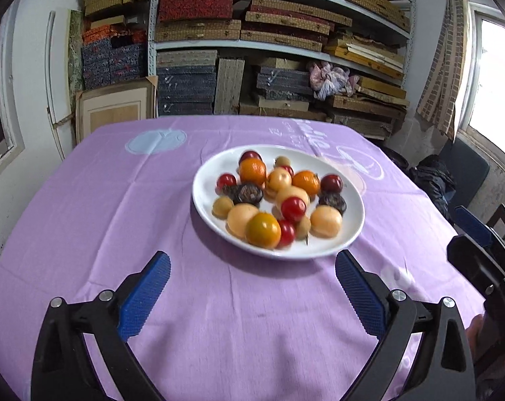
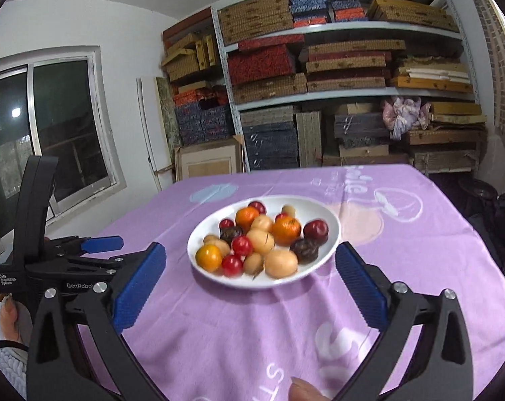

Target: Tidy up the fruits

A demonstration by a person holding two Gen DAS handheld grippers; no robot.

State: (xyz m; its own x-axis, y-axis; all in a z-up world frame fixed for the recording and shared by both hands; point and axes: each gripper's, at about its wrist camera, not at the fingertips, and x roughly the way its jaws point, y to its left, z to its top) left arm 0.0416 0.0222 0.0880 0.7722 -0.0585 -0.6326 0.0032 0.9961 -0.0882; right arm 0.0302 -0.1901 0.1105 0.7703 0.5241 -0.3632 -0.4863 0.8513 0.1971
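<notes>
A white plate [image 1: 206, 180] stands in the middle of a table under a purple cloth [image 1: 118, 207]. It holds several small fruits: oranges [image 1: 252, 170], red round ones [image 1: 293, 209], pale tan ones [image 1: 326, 221] and dark wrinkled ones [image 1: 249, 193]. My left gripper [image 1: 252, 257] is open just short of the plate's near rim, with nothing between its blue pads. In the right wrist view the same plate [image 2: 319, 212] lies ahead of my right gripper [image 2: 250, 249]. That gripper is open too and holds nothing. The left gripper [image 2: 102, 244] shows at the left of that view.
Metal shelves [image 1: 279, 46] stacked with woven boxes stand behind the table. A dark chair [image 1: 503, 224] is at the table's right side, and a window [image 2: 52, 127] is on the left wall. A fingertip [image 2: 302, 389] shows at the bottom edge.
</notes>
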